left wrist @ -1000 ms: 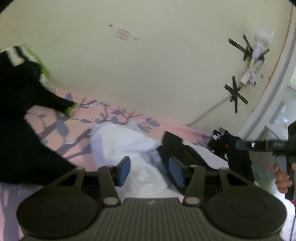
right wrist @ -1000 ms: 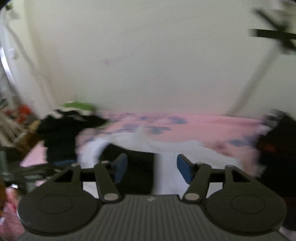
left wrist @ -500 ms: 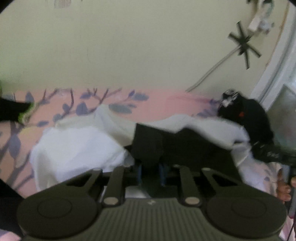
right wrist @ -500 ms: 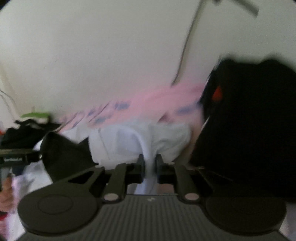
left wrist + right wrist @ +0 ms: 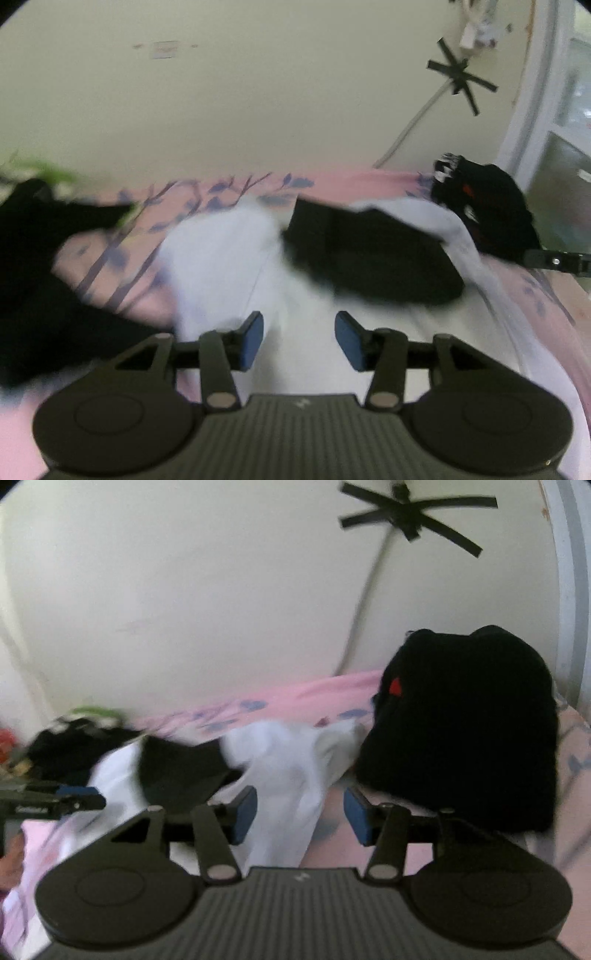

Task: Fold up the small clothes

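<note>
1. Two views, left wrist first. A pink sheet printed with blue branches and leaves covers the bed, which meets a cream wall at the far side. A cable runs up that wall to crossed black tape; a white window frame stands at the right edge.
2. The left gripper hangs over the white garment, jaws spread wide with nothing between the blue pads. A black garment lies on the white one, just ahead and to the right.
3. A dark pile with a green trim fills the left side of the bed. A black heap sits at the far right against the wall. Bare sheet shows between the dark pile and the white cloth. The right gripper pokes in from the right edge, near that heap.
4. Right wrist view: same wall, tape and cable. The right gripper has its jaws apart and empty, with a white fold lying beneath the gap.
5. The black heap, marked with a red spot, bulks close on the right, touching the white cloth's edge. Pink sheet is open behind it toward the wall.
6. The black garment lies left of the fold. Beyond it, the dark pile is blurred. The left gripper enters at the left edge; its jaws cannot be read from here.
</note>
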The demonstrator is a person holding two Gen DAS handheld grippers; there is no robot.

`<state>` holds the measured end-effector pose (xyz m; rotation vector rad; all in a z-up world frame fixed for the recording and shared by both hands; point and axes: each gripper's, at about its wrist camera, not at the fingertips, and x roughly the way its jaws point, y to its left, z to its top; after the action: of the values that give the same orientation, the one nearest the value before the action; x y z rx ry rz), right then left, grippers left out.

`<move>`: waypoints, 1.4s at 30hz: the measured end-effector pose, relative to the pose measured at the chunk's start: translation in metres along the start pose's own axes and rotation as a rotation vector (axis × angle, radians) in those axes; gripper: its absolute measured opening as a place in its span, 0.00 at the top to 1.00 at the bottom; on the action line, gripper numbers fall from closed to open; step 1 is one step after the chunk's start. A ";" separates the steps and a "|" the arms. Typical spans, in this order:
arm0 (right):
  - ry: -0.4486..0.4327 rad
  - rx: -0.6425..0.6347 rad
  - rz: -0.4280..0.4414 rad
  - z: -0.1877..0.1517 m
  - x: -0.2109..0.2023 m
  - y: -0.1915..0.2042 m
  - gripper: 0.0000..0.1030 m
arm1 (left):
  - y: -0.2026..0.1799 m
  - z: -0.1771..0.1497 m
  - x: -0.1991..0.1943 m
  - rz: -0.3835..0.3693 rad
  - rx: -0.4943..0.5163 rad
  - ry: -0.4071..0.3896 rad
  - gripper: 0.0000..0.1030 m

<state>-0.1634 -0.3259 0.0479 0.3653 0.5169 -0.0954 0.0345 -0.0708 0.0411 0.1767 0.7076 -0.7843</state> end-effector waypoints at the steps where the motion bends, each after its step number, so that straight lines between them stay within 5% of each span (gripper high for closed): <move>1: 0.018 -0.001 0.036 -0.013 -0.018 0.000 0.55 | 0.004 -0.013 -0.014 -0.005 -0.008 0.003 0.56; 7: 0.088 0.016 0.173 -0.089 -0.078 0.009 0.55 | 0.021 -0.099 -0.096 -0.031 -0.053 0.013 0.51; 17: 0.091 -0.020 0.146 -0.158 -0.104 0.020 0.57 | 0.010 -0.179 -0.151 -0.049 -0.095 0.030 0.45; 18: 0.093 -0.034 0.151 -0.163 -0.109 0.022 0.63 | 0.008 -0.183 -0.152 -0.046 -0.091 0.031 0.44; 20: 0.089 -0.042 0.122 -0.170 -0.115 0.025 0.97 | 0.002 -0.190 -0.151 -0.023 -0.077 0.035 0.43; 27: -0.063 -0.003 -0.107 -0.158 -0.183 0.006 1.00 | -0.014 -0.202 -0.156 0.030 -0.008 0.028 0.43; 31: -0.012 0.021 -0.053 -0.164 -0.189 0.005 1.00 | -0.016 -0.207 -0.160 0.016 -0.007 0.031 0.43; 33: -0.008 0.024 -0.045 -0.168 -0.190 0.006 0.89 | -0.016 -0.211 -0.163 -0.009 -0.034 0.032 0.43; 35: -0.033 0.037 -0.055 -0.171 -0.192 0.001 0.39 | -0.016 -0.216 -0.164 -0.039 -0.061 0.036 0.42; 42: -0.039 0.005 -0.053 -0.175 -0.185 -0.004 0.34 | -0.022 -0.221 -0.162 -0.057 -0.102 0.014 0.31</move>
<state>-0.4054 -0.2662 -0.0020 0.3539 0.4877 -0.1543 -0.1751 0.0965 -0.0196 0.0699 0.7668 -0.7997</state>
